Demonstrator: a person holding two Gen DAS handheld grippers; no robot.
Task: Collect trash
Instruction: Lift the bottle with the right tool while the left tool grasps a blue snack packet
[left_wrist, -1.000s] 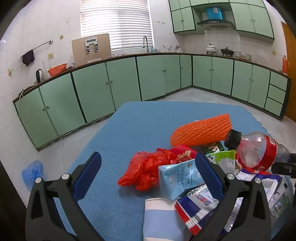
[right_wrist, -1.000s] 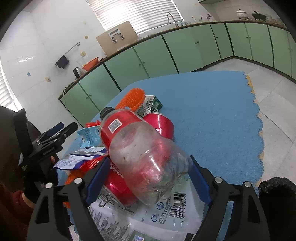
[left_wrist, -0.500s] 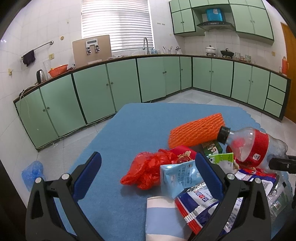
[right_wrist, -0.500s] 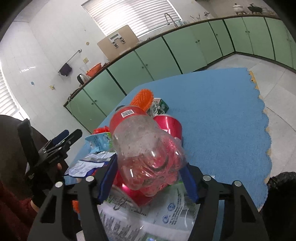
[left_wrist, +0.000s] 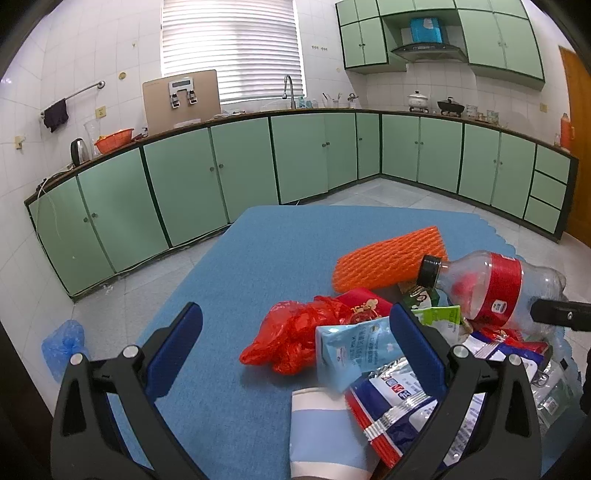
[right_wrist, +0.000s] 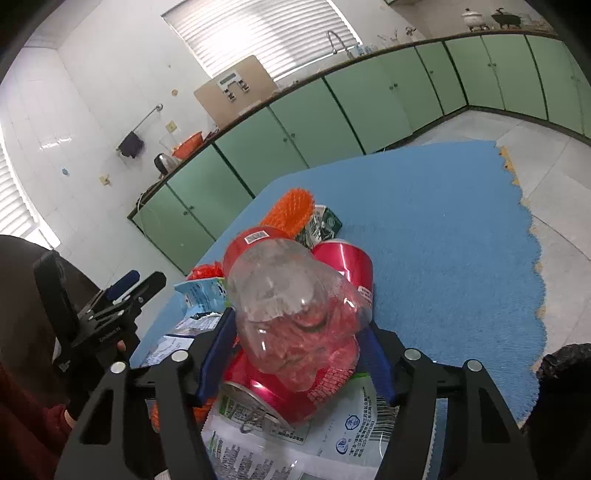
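Note:
A pile of trash lies on a blue mat (left_wrist: 258, 258). My right gripper (right_wrist: 299, 354) is shut on a clear plastic bottle with a red label (right_wrist: 291, 295) and holds it tilted above the pile; the bottle also shows in the left wrist view (left_wrist: 495, 291). Under it lie a red can (right_wrist: 343, 262) and printed wrappers (right_wrist: 332, 435). My left gripper (left_wrist: 295, 354) is open and empty, low over the mat, near a red plastic bag (left_wrist: 295, 332), a light blue carton (left_wrist: 351, 350) and a paper cup (left_wrist: 321, 428).
An orange foam net sleeve (left_wrist: 388, 258) and a green carton (left_wrist: 421, 295) lie at the far side of the pile. A black bag (right_wrist: 561, 387) sits at the right edge. Green kitchen cabinets (left_wrist: 221, 177) line the walls. A blue bag (left_wrist: 62, 343) lies on the floor.
My right gripper closed on the bottle and lifted it, tipping its neck up and away from the pile. My left gripper stayed open and barely moved.

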